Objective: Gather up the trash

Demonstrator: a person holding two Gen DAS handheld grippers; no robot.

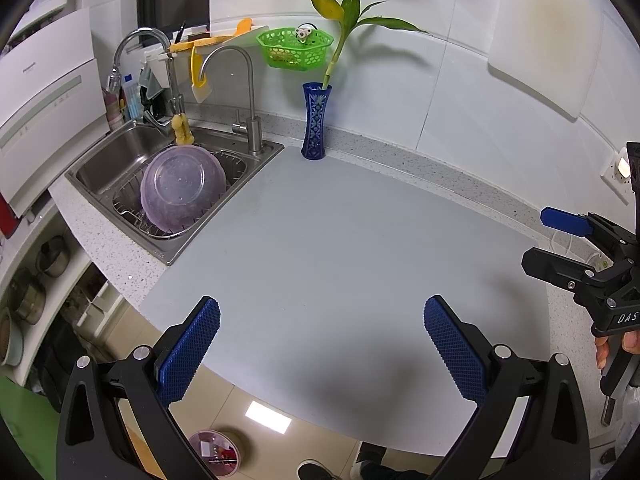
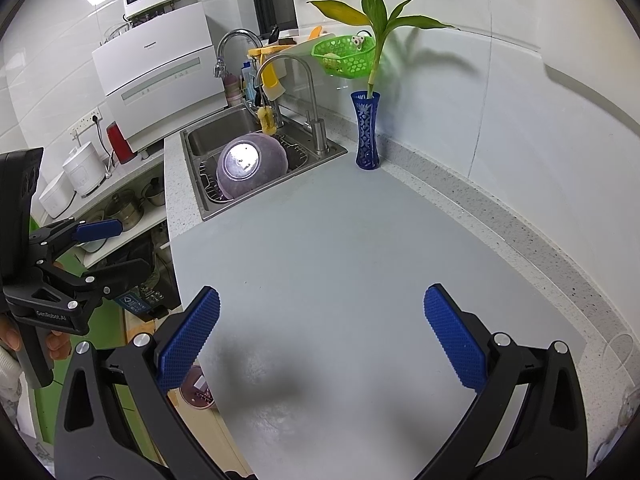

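Observation:
A grey mat (image 1: 328,248) covers the counter and shows no loose trash on it; it also shows in the right wrist view (image 2: 340,248). My left gripper (image 1: 320,344) is open and empty above the mat's front edge. My right gripper (image 2: 320,336) is open and empty above the mat. The right gripper shows at the right edge of the left wrist view (image 1: 548,240), open. The left gripper shows at the left of the right wrist view (image 2: 116,246), open, off the counter's edge. A round pink bin (image 1: 214,454) with scraps in it stands on the floor below the counter; it also shows in the right wrist view (image 2: 196,390).
A steel sink (image 1: 100,168) at the back left holds a wire rack with an upturned purple bowl (image 1: 182,188). A blue vase (image 1: 314,122) with a plant stands at the back of the mat. A green basket (image 1: 294,48) hangs on the wall. Shelves with pots (image 2: 124,208) stand left of the counter.

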